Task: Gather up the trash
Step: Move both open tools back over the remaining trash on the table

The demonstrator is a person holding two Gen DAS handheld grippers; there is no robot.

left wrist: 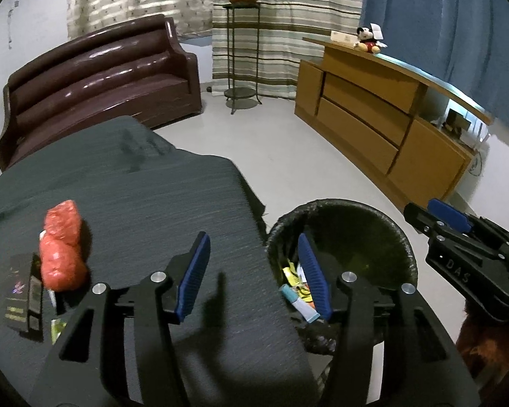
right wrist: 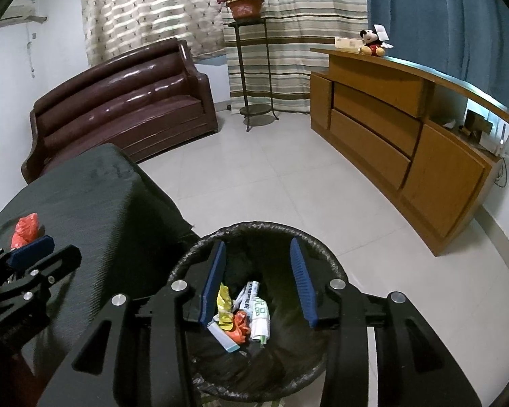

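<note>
Several bits of trash are already down in the bin, and more waits on the table. From the left wrist view, the left gripper (left wrist: 254, 271) stands partly open with nothing between its blue pads, straddling the edge where the dark-clothed table (left wrist: 146, 196) meets the black-lined trash bin (left wrist: 400, 237). Off to the claw's left, well apart, lies an orange plastic bag (left wrist: 61, 251), and touching it a flat black packet (left wrist: 22, 298), with a small green scrap (left wrist: 57, 329) nearer the camera; all of that looks yet to be collected. Over to the right wrist view: the right gripper (right wrist: 258, 281) hangs directly above the bin's mouth (right wrist: 193, 251), jaws apart and empty. Straight below and between its fingers sits the dropped pile (right wrist: 244, 318): yellow wrapper, white printed packaging, something orange, a pale tube. My read: partway done, table items left.
</note>
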